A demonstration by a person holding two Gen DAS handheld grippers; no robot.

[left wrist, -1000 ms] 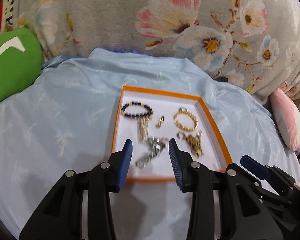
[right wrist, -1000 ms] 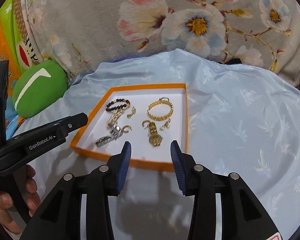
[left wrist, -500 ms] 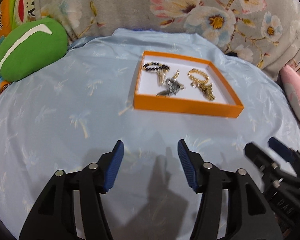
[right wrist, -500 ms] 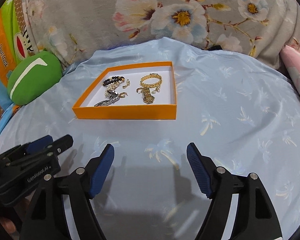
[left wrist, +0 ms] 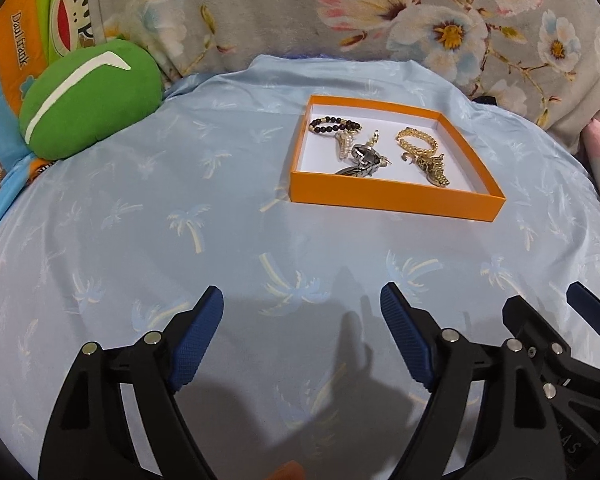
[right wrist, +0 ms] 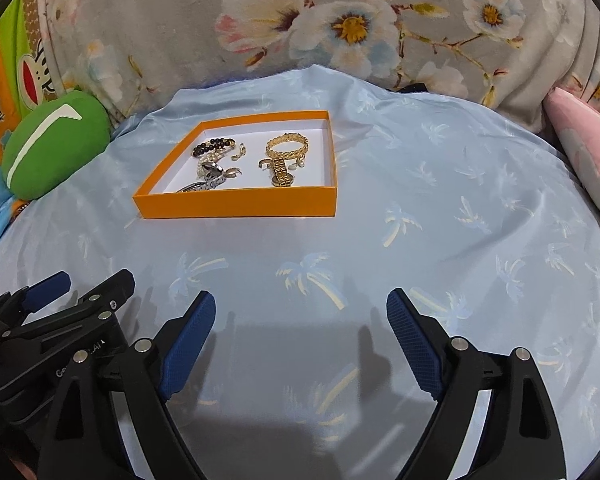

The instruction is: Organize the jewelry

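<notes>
Both tools have pulled back from the orange tray since a second ago: then their blue pads hung right over its near edge, now the tray sits well ahead of them on the bed. The left tool (left wrist: 302,304) is released with nothing between its pads, and its jaws are opening above bare sheet. The right tool (right wrist: 300,308) is likewise released and empty, its jaws opening too. In the right wrist view the left tool appears at the lower left, just beside the right one.

The orange tray (left wrist: 396,198) lies flat on the light blue palm-print sheet (left wrist: 180,220), and all the jewelry is inside it on its white floor. A dark beaded bracelet (left wrist: 334,124) lies at the far left corner, with a pale beaded piece just below it. A silver watch (left wrist: 364,162) lies near the middle, toward the near wall. A gold chain bracelet (left wrist: 416,142) sits to the right, and a gold watch (left wrist: 434,168) lies just nearer than it, touching or almost touching.

A green cushion (left wrist: 88,100) rests at the sheet's left edge, a floral blanket (left wrist: 380,12) rises behind, and a pink pillow (right wrist: 588,156) lies at the right.
</notes>
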